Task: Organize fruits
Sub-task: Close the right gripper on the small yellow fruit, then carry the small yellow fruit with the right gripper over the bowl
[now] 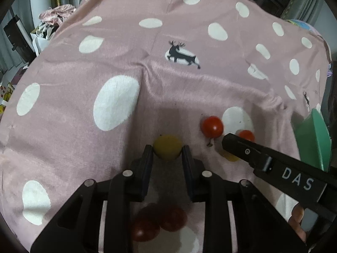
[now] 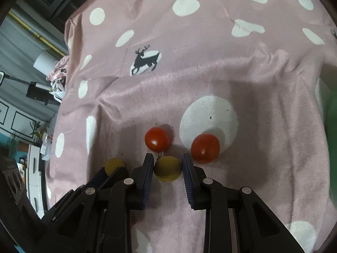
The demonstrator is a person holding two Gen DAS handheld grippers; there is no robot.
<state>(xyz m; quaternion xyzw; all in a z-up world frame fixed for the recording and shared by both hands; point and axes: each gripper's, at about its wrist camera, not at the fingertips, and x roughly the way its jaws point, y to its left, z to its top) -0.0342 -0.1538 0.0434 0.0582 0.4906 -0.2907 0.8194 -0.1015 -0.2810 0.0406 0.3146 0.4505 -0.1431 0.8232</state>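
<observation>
Both hands are down on the spotted cloth [image 1: 63, 73] at once. My left gripper [image 1: 167, 150] has its pads against the sides of a yellow tomato [image 1: 167, 148], which sits right at the fingertips with its far half poking out. My right gripper [image 2: 167, 166] is narrowed around a second yellow tomato [image 2: 167, 168], pads at or touching its flanks, again out near the tips.

These are small, round, smooth-skinned things: light, a bit slick, and I judge easy to burst or to squirt forward from a tip grip. Best hold is across the widest middle, gentle squeeze, and no further.

A red tomato [image 2: 157, 138] lies just beyond my right fingertips, another red one [image 2: 205, 148] just right of the right finger, both free on the cloth. Two more red ones [image 1: 160, 221] sit under my left gripper. A green tray edge [image 1: 313, 137] shows off to the right.
</observation>
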